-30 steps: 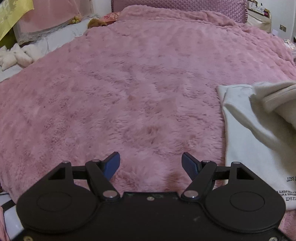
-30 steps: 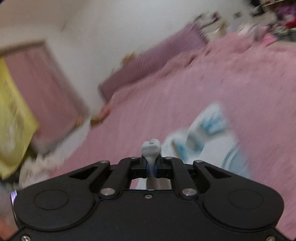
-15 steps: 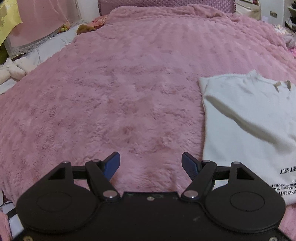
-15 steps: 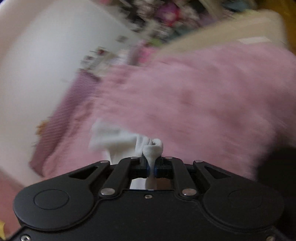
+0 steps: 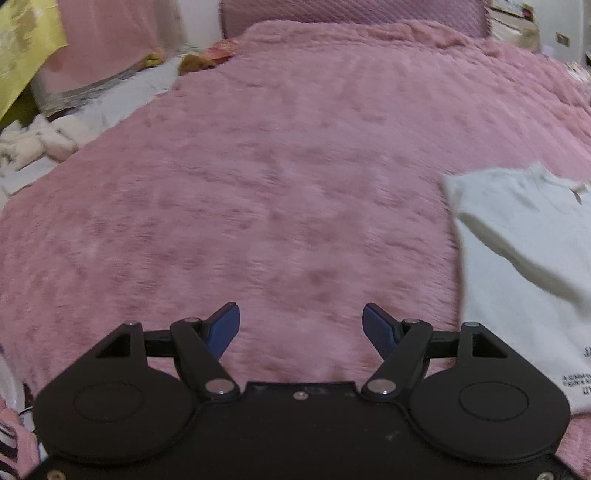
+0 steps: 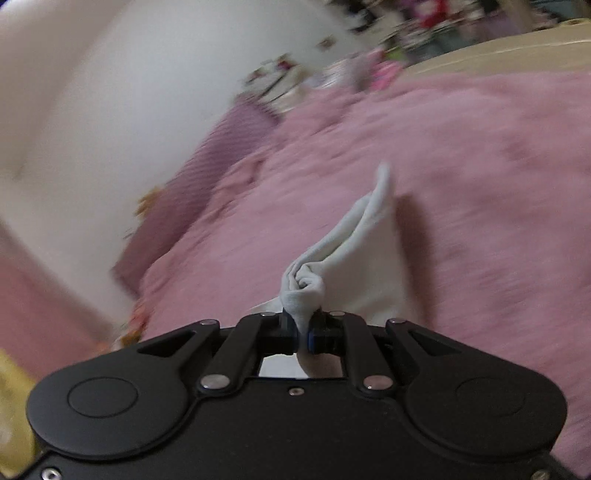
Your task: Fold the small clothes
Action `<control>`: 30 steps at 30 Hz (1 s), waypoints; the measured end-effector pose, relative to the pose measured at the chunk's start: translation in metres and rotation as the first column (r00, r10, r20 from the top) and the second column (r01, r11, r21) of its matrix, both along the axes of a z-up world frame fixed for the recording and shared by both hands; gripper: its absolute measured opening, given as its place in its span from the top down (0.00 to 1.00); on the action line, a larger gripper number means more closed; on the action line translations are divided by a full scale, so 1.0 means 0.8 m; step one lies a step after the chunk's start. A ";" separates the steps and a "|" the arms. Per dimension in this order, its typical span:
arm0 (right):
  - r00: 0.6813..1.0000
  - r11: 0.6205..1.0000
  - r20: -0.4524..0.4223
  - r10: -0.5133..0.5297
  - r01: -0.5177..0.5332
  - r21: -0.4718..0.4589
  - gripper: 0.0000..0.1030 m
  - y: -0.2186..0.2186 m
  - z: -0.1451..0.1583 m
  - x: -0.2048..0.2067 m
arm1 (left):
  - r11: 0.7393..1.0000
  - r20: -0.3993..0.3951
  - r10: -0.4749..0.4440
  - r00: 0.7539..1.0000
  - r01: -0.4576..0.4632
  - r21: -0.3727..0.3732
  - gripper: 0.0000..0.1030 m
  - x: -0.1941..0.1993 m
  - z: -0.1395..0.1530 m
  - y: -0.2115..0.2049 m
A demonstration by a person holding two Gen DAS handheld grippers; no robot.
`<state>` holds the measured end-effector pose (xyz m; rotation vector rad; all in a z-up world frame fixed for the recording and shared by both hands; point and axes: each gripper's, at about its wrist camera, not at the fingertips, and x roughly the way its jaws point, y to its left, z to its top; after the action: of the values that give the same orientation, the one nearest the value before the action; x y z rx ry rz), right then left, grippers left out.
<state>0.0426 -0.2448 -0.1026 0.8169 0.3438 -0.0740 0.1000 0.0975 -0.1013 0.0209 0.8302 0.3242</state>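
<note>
A small white shirt (image 5: pixel 528 258) with dark printed text near its hem lies flat on the pink fuzzy bedspread (image 5: pixel 295 184), at the right of the left wrist view. My left gripper (image 5: pixel 301 326) is open and empty, low over the bedspread, left of the shirt. My right gripper (image 6: pixel 303 328) is shut on a bunched bit of the white shirt (image 6: pixel 354 254). The cloth stretches away from the jaws over the bedspread (image 6: pixel 461 166). The right wrist view is blurred.
A purple headboard (image 5: pixel 351 11) stands at the far end of the bed. White bedding and soft items (image 5: pixel 44 140) lie off the left edge, with pink and yellow fabric (image 5: pixel 26 48) behind. A cluttered shelf area (image 6: pixel 406 44) is at the far right.
The shirt went from lifted and folded over to lying flat. The left view shifted, so the shirt sits further right. The right gripper swung round, still gripping the cloth.
</note>
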 end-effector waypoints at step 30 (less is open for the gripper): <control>0.762 0.697 -0.261 0.592 -0.647 -0.307 0.63 0.252 -0.020 0.054 | 1.000 -0.012 0.027 1.000 -0.027 0.005 0.27 -0.011 -0.001 0.031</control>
<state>0.0856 -0.0434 -0.1189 0.2675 0.7092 0.4365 0.0910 0.1226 -0.1018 0.0166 0.8418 0.3516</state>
